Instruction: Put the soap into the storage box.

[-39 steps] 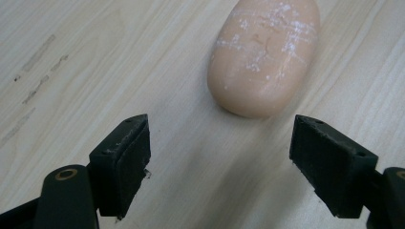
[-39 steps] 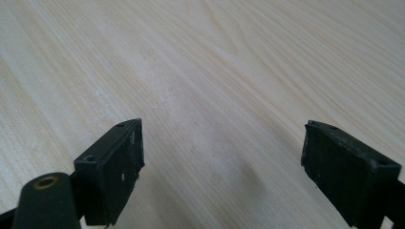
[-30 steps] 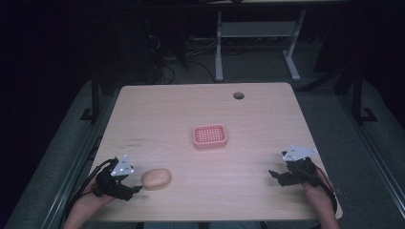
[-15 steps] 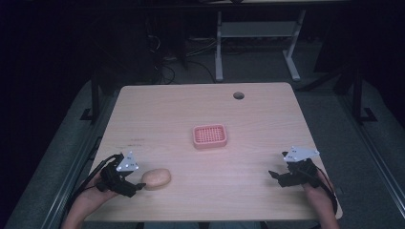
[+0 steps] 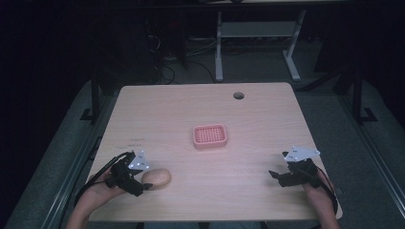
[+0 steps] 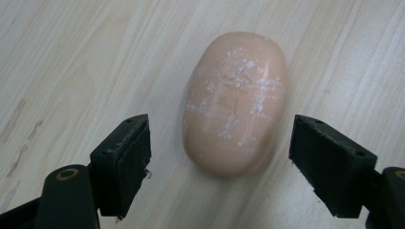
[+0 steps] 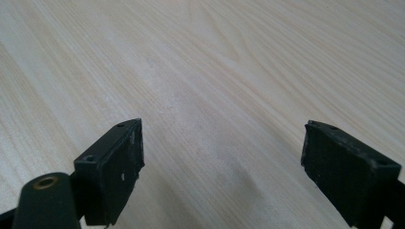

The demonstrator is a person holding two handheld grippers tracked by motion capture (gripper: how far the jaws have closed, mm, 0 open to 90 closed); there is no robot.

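From above: left gripper (image 5: 143, 182) low on the table (image 5: 258, 119), jaws wide around a potato (image 5: 158, 177); right gripper (image 5: 279, 175) parted over bare wood, pink basket (image 5: 209, 136) well ahead. Left gripper view — potato (image 6: 235, 100) between spread jaws, untouched. Right gripper view — jaws wide, gripping nothing.

Pink slotted tray (image 5: 209, 136) mid-table, white-legged stand (image 5: 258, 33) beyond (dim floor)

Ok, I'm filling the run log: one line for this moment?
left gripper: open, jaws astride soap bar | right gripper: open, over bare table | pink basket: mid-table
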